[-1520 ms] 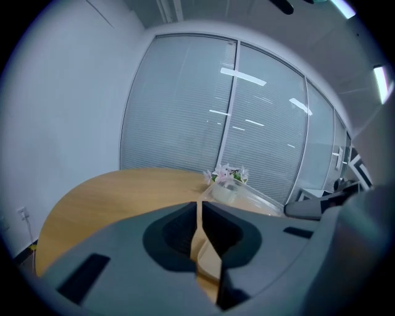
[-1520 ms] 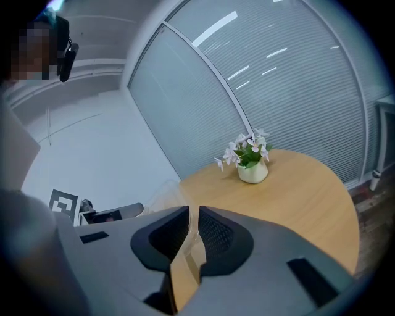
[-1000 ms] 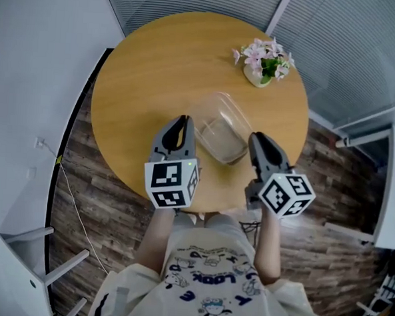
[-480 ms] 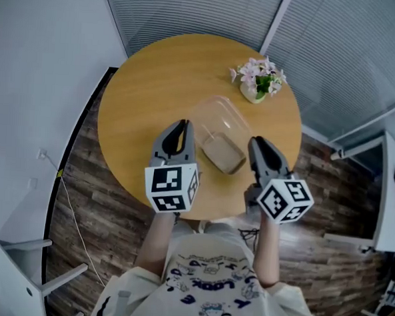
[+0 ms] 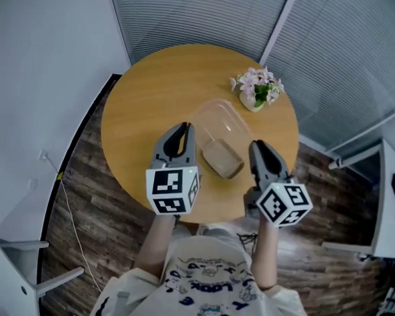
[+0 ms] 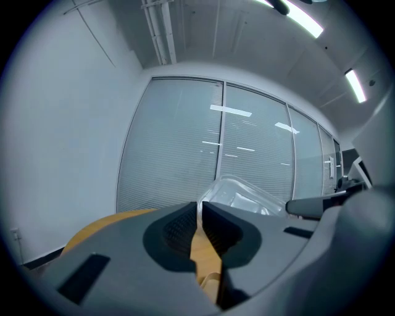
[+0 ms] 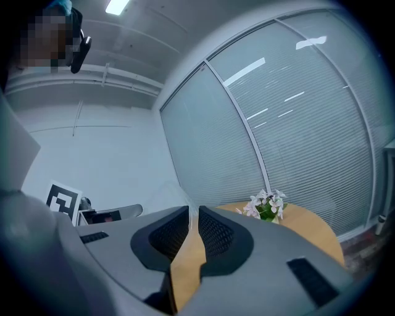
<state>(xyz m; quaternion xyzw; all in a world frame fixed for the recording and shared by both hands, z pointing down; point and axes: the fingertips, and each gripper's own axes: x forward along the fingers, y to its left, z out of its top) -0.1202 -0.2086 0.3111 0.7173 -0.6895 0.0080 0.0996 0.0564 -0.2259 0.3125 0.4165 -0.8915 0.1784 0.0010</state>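
**Both tongs clamped on one clear tub over the table**

Our left gripper [image 5: 180,127] has its jaws pressed nearly together, and in the left gripper view [image 6: 199,207] we see the thin rim of a clear plastic container [image 6: 247,194] pinched between them. Our right gripper [image 5: 257,145] is clenched the same way. In the right gripper view [image 7: 192,213] only a sliver of gap is left, with the faint clear wall of the container [image 7: 165,192] caught in it.

From the head view the container [image 5: 219,138] hangs between the two grippers, one on each long side. It sits over the near part of the round wooden table [image 5: 155,84], towards the edge closest to us. Its base looks brownish. From above we cannot tell whether it touches the tabletop. In the left gripper view it stands tilted up against the blinds, with the table [image 6: 105,219] low beneath it.

A white pot of pale pink flowers [image 5: 256,87] stands on the far right part of the table, well apart from the container, and it also shows in the right gripper view [image 7: 266,207]. Dark plank floor [image 5: 81,200] surrounds the table, and slatted blinds [image 5: 193,13] rise beyond its far edge.
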